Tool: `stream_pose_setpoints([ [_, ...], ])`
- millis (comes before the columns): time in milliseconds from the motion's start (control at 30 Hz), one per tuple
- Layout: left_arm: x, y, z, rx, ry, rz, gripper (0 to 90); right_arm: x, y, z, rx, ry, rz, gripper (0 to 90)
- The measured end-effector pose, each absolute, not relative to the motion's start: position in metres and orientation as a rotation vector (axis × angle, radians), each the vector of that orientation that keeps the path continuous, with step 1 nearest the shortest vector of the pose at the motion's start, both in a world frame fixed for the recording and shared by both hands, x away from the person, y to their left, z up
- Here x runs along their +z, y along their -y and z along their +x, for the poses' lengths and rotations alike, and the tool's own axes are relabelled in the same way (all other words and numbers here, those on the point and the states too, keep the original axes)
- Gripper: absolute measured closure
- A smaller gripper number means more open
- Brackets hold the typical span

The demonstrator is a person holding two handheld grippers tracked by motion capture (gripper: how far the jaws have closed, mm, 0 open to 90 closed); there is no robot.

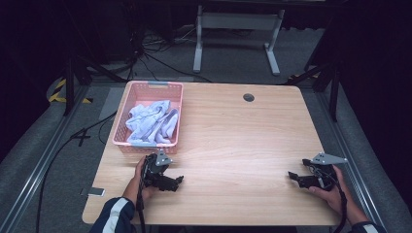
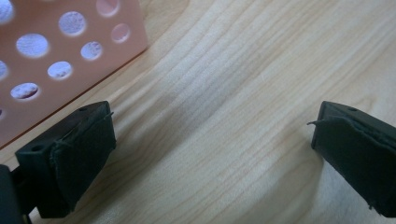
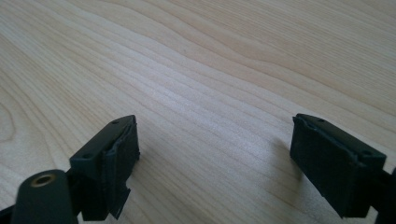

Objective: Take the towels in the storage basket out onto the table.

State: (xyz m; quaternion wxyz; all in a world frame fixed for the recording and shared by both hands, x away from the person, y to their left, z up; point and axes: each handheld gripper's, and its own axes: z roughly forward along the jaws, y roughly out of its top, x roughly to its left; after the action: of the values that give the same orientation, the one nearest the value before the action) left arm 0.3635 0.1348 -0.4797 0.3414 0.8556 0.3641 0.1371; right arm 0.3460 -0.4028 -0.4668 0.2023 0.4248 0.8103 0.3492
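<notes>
A pink perforated basket (image 1: 122, 128) stands at the table's left and holds a heap of pale blue-white cloths (image 1: 151, 121). My left gripper (image 1: 176, 182) rests low on the wooden table (image 1: 233, 131) just in front of the basket, held by a hand in a dark sleeve. Its jaws stand wide apart with bare wood between them (image 2: 212, 140), and the basket's wall (image 2: 56, 56) is close at the upper left. Near the table's front right edge, my right gripper (image 1: 294, 175) lies low, its jaws apart over bare wood (image 3: 215, 149). Neither holds anything.
A round cable hole (image 1: 248, 97) sits near the table's far edge. Beyond the table stand a white frame's legs (image 1: 233, 39) and loose black cables (image 1: 145, 53) on the grey floor. A small pale card (image 1: 95, 192) lies by the front left corner.
</notes>
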Motion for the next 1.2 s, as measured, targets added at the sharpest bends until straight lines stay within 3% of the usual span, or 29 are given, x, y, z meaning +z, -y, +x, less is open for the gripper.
stream_pose_setpoints([
  [400,-0.478,-0.139,0.357,0.344,-0.927,2.231,4.4,-0.467,0.402,0.349,0.977,-2.283,1.159,15.0],
  [467,-0.475,-0.143,0.356,0.333,-0.884,2.253,9.3,-0.467,0.402,0.348,0.981,-2.28,1.165,15.0],
  [533,-0.473,-0.145,0.354,0.332,-0.879,2.247,19.9,-0.467,0.402,0.349,0.976,-2.282,1.16,15.0],
  [600,-0.469,-0.146,0.351,0.333,-0.842,2.253,15.0,-0.467,0.402,0.349,0.978,-2.282,1.161,15.0],
  [667,-0.462,-0.147,0.348,0.347,-0.798,2.247,21.5,-0.467,0.402,0.349,0.979,-2.282,1.161,15.0],
  [967,-0.414,-0.162,0.343,0.502,-0.751,2.131,19.8,-0.467,0.403,0.348,0.983,-2.288,1.153,15.0],
  [1200,-0.379,-0.178,0.364,0.604,-0.797,2.057,17.0,-0.467,0.403,0.348,0.982,-2.29,1.152,15.0],
])
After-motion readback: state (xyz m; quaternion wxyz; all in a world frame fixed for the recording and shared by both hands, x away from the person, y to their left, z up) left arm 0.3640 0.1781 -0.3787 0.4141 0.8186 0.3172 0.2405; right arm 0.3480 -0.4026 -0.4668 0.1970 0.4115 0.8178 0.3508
